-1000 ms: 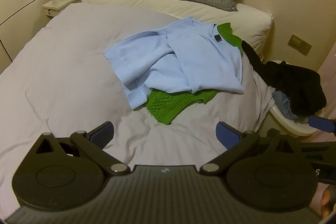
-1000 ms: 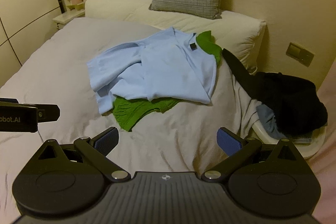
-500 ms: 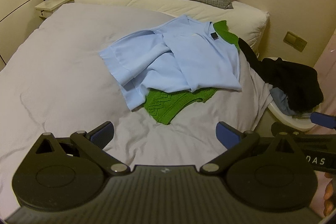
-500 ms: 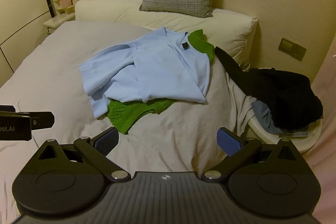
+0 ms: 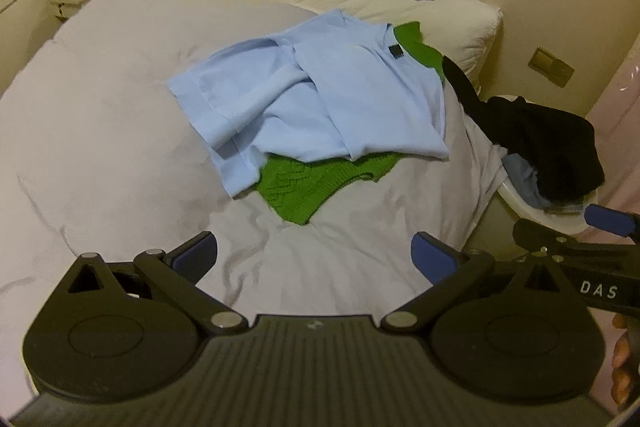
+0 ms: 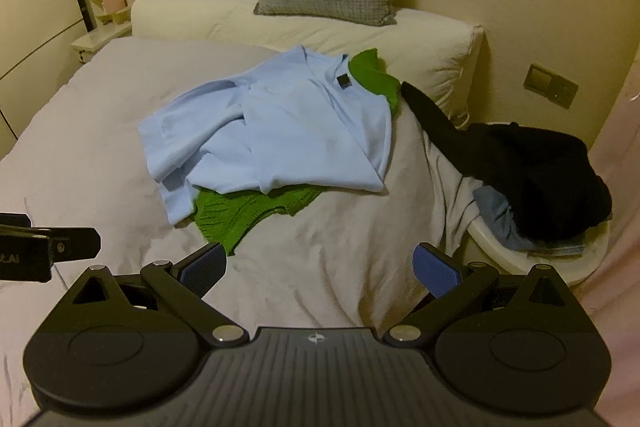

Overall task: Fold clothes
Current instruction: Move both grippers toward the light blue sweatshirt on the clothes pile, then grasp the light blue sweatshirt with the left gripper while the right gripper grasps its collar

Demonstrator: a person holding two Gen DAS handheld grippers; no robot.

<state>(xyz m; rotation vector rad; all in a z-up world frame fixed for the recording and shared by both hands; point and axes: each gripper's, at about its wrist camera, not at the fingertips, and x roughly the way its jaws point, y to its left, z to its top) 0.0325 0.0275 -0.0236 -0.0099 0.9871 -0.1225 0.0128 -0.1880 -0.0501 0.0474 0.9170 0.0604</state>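
Pale-blue cotton shirt (image 5: 320, 99) lies rumpled and unfolded on the grey bedspread (image 5: 100, 107) in the left wrist view, draped over a green knitted sweater (image 5: 312, 187); the left gripper (image 5: 314, 257) hangs short of the shirt, jaws spread, holding nothing. Right wrist view: right of the shirt (image 6: 280, 131), black clothing (image 6: 520, 167) is heaped on a white stool (image 6: 560, 263); the right gripper (image 6: 320, 269) is likewise spread and empty. Every visible garment is yet to be folded.

My left black plastic gripper (image 5: 314, 259) has blue ribbed finger pads (image 5: 196, 259), silver pivot screws, a ridged centre housing; the right black gripper (image 6: 318, 269) matches.
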